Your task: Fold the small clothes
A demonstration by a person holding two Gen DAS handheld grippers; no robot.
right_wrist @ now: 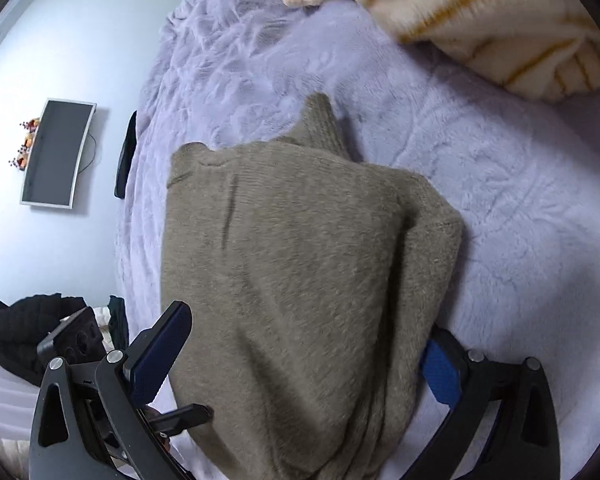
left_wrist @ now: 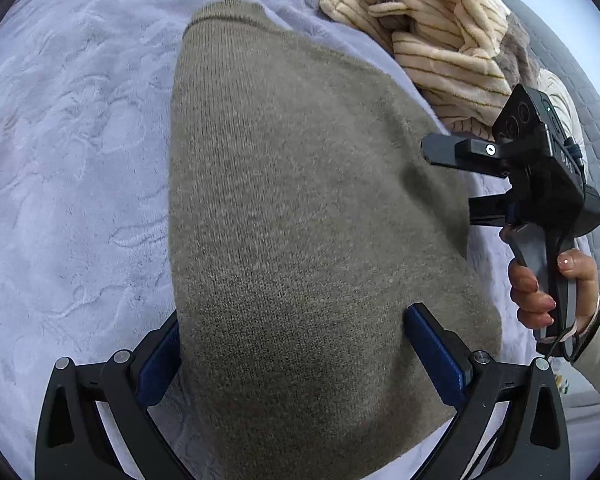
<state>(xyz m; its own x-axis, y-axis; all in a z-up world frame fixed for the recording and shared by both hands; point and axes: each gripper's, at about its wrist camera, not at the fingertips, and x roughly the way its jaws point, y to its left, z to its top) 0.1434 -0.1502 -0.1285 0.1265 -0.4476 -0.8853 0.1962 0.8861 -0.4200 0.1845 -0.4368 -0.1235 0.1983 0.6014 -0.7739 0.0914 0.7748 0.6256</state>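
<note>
A taupe knit sweater (left_wrist: 300, 220) lies folded on a lavender plush blanket (left_wrist: 72, 160). It also shows in the right wrist view (right_wrist: 300, 260), with a sleeve end poking out at its far side. My left gripper (left_wrist: 292, 352) is open, its blue-padded fingers straddling the sweater's near edge. My right gripper (right_wrist: 304, 356) is open too, fingers either side of the sweater's near end. The right gripper also shows in the left wrist view (left_wrist: 448, 180), open at the sweater's right edge, held by a hand.
A cream striped fleece garment (left_wrist: 432, 32) is heaped at the far right, also in the right wrist view (right_wrist: 480, 12). A black jacket (right_wrist: 28, 336) lies beyond the bed's left edge. A monitor (right_wrist: 56, 152) stands against the wall.
</note>
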